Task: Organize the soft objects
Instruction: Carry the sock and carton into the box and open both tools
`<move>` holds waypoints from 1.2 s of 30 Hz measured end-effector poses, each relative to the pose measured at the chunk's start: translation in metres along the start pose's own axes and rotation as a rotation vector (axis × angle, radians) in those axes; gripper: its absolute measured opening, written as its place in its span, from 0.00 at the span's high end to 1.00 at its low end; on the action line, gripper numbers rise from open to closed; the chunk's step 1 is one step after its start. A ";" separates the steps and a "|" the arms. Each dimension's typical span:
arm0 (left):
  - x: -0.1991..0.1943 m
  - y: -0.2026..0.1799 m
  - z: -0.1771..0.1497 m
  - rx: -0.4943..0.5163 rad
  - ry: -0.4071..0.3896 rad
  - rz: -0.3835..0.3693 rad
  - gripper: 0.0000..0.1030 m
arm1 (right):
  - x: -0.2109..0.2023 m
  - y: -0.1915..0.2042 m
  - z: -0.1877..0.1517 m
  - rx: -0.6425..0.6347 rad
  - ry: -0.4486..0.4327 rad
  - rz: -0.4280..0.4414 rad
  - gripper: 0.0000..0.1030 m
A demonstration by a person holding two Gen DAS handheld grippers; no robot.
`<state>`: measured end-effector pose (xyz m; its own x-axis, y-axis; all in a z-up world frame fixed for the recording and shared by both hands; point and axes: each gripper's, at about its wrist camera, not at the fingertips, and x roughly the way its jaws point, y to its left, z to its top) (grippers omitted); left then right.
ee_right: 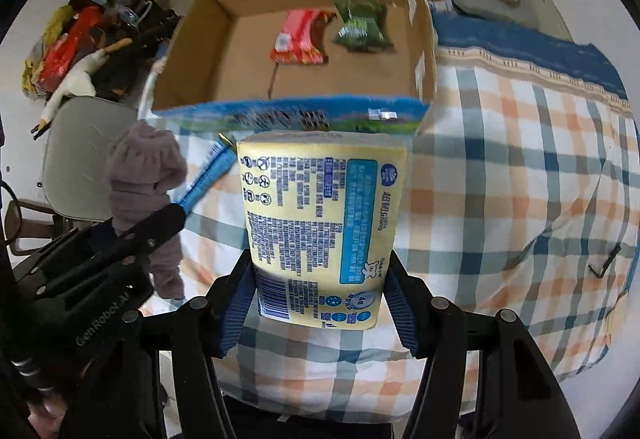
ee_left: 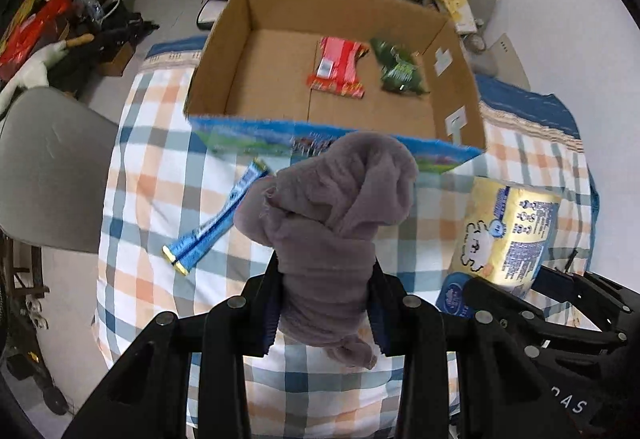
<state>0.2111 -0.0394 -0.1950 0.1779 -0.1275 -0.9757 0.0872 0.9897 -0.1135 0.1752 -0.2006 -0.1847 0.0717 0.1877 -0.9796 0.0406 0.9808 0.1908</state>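
My left gripper (ee_left: 325,299) is shut on a bunched grey-purple cloth (ee_left: 332,207), held above the checked tablecloth just in front of the cardboard box (ee_left: 224,51). That cloth (ee_right: 144,175) also shows at the left of the right wrist view. My right gripper (ee_right: 316,303) is shut on a yellow tissue pack (ee_right: 320,215), lifted near the box's front wall (ee_right: 288,115); the pack (ee_left: 508,235) sits to the right of the cloth. Inside the box lie a red packet (ee_left: 340,67) and a green packet (ee_left: 398,69). A blue tube (ee_left: 216,223) lies on the cloth-covered table.
The table wears a checked cloth (ee_right: 520,179) with a blue border. A grey chair (ee_left: 48,167) stands at the left. Bags, a plush goose (ee_right: 80,79) and clutter cover the floor beyond. More items sit behind the box by the wall.
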 end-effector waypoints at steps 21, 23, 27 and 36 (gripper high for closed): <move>-0.019 0.019 0.171 0.076 -0.051 0.022 0.68 | -0.020 0.012 0.163 0.018 -0.056 -0.032 0.38; -0.003 0.022 0.185 0.083 -0.020 0.029 0.68 | -0.005 0.007 0.179 0.033 -0.036 -0.045 0.38; 0.036 0.029 0.212 0.084 0.053 0.044 0.68 | 0.031 -0.005 0.208 0.063 0.026 -0.059 0.38; 0.137 0.048 0.254 0.047 0.252 0.037 0.68 | 0.116 -0.024 0.229 0.078 0.171 -0.118 0.38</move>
<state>0.4891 -0.0255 -0.2864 -0.0674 -0.0651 -0.9956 0.1318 0.9885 -0.0736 0.4107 -0.2149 -0.2888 -0.1074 0.0851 -0.9906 0.1160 0.9906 0.0725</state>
